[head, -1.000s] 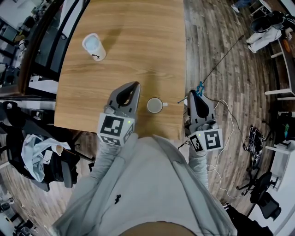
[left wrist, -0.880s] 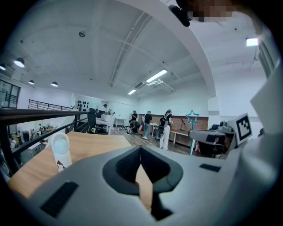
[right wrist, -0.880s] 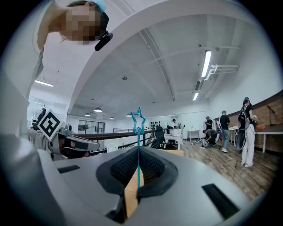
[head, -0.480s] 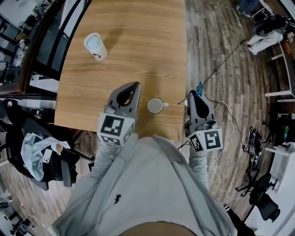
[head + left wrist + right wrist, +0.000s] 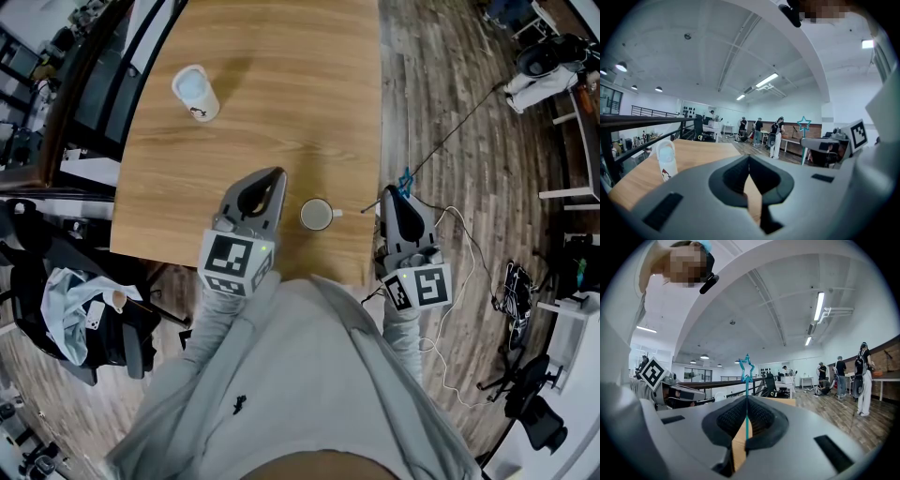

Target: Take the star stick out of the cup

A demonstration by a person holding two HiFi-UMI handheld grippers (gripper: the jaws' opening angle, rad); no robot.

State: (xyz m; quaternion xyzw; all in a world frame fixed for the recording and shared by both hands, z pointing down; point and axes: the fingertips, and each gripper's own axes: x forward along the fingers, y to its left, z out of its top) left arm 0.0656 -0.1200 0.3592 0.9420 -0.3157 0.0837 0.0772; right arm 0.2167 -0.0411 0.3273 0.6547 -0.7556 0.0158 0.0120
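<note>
Head view puts the cup (image 5: 316, 215) on the wooden table (image 5: 281, 84), close to its near edge. Its handle points right, and its mouth shows only a plain pale inside. The star stick (image 5: 406, 178) is out of it. My right tongs (image 5: 390, 194) hold it off to the cup's right, past the table edge and over the plank floor (image 5: 469, 187).

Right gripper view shows those jaws clenched on the thin blue stem. The star stick (image 5: 746, 394) stands upright between them with its outlined star on top.

My left tongs (image 5: 275, 174) hang just left of the cup, apart from it, over the table. Left gripper view shows their jaws pressed together at the tips with nothing gripped.

Well beyond the cup, toward the table's far left, stands a white bottle (image 5: 194, 94) with a pale blue top. What it holds I cannot tell.
</note>
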